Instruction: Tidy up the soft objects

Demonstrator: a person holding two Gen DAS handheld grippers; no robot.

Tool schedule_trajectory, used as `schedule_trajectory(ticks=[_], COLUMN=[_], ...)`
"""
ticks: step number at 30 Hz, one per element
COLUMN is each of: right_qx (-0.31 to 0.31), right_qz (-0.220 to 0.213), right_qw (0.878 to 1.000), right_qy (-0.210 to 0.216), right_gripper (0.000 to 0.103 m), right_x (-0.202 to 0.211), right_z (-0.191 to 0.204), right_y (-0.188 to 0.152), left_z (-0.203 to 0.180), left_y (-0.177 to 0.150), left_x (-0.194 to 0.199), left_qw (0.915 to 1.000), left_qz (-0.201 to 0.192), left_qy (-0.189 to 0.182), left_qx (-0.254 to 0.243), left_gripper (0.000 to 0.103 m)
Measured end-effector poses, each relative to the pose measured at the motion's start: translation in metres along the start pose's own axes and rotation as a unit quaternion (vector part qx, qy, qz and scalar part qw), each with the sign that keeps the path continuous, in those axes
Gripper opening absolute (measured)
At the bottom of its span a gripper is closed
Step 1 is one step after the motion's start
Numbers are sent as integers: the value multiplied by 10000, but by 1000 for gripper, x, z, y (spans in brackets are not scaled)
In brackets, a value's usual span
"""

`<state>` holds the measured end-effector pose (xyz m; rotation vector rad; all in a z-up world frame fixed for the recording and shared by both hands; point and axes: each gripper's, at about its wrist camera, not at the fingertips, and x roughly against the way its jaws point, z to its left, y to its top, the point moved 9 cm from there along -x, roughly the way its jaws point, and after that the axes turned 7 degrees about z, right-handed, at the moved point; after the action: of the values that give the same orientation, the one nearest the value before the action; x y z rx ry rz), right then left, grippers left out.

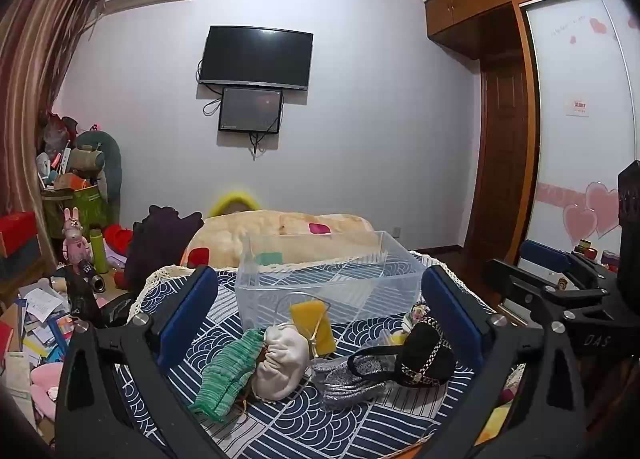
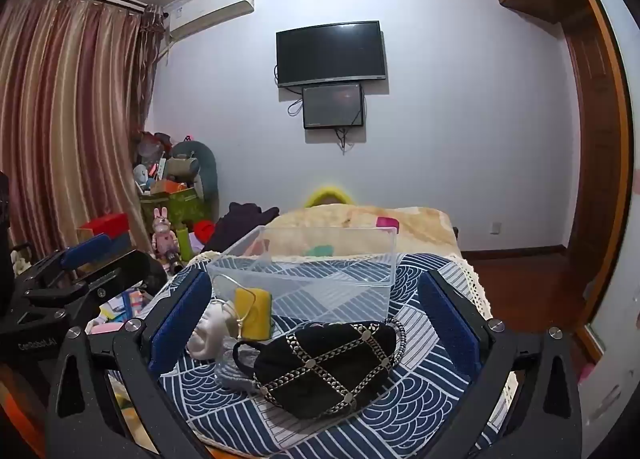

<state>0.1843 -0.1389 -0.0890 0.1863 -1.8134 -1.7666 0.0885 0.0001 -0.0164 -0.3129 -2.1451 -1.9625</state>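
Note:
A clear plastic bin (image 1: 332,279) (image 2: 312,279) stands empty on a blue patterned cloth (image 1: 304,427). In front of it lie a green knit piece (image 1: 226,373), a cream pouch (image 1: 282,363) (image 2: 208,335), a yellow sponge (image 1: 314,325) (image 2: 254,313), a silver glitter item (image 1: 346,381) and a black mask with chain trim (image 1: 424,355) (image 2: 332,363). My left gripper (image 1: 320,299) is open and empty above these items. My right gripper (image 2: 316,311) is open and empty, with the black mask between its fingers' line of sight. The right gripper also shows in the left wrist view (image 1: 560,271).
Behind the bin is a beige plush blanket (image 1: 288,231) and a dark garment (image 1: 160,243). Clutter, papers and a pink rabbit toy (image 1: 74,239) fill the floor at left. A wardrobe (image 1: 504,139) and wooden floor are at right. A TV (image 1: 256,57) hangs on the wall.

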Motion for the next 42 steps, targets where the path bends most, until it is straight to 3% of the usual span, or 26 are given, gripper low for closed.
schedule_trajectory(ticks=[42], right_qx=[-4], right_qz=[-1], right_qw=[10000], right_qy=[8], right_gripper=[103], right_x=[2], right_z=[3], right_y=[1], left_z=[-1], left_y=[10], left_x=[-1], left_qw=[10000], left_qz=[-68], left_qy=[-41], left_qx=[47], left_gripper=[103])
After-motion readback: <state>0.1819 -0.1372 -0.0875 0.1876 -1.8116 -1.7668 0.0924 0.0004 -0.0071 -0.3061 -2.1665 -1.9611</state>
